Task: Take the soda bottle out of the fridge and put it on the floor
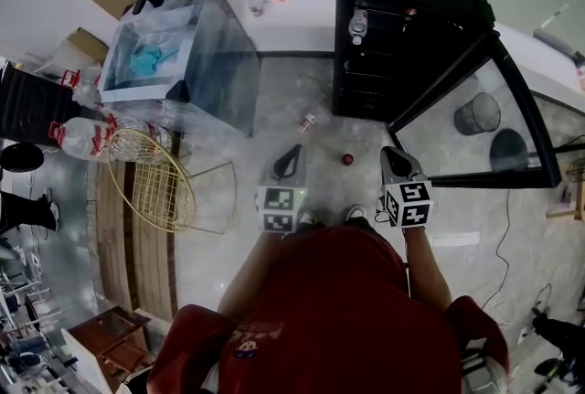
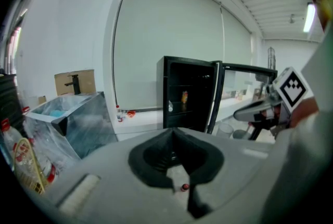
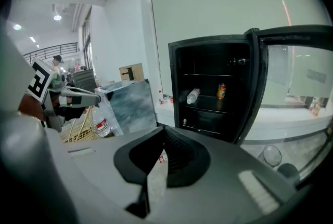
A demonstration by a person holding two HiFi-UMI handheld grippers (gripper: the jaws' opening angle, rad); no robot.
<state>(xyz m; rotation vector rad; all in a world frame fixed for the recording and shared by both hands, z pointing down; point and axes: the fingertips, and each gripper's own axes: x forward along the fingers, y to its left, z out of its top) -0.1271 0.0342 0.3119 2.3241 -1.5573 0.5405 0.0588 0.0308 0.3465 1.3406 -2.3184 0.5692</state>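
The black fridge [image 1: 402, 17] stands ahead with its glass door [image 1: 475, 122] swung open to the right. A clear bottle [image 3: 193, 95] lies on a middle shelf, next to an orange can [image 3: 221, 91]; the same bottle [image 1: 357, 25] shows in the head view. Both grippers hang in front of me above the floor, well short of the fridge. My left gripper [image 1: 291, 154] is shut and holds nothing; its tips [image 2: 171, 132] meet. My right gripper [image 1: 395, 154] is also shut and empty, its jaws [image 3: 164, 129] aimed toward the fridge.
A small bottle [image 1: 307, 122] and a red cap [image 1: 347, 159] lie on the grey floor between me and the fridge. At the left stand a glass tank [image 1: 174, 54], big water jugs [image 1: 87, 136] and a gold wire basket [image 1: 151, 177]. A white ledge [image 1: 302, 22] runs along the wall.
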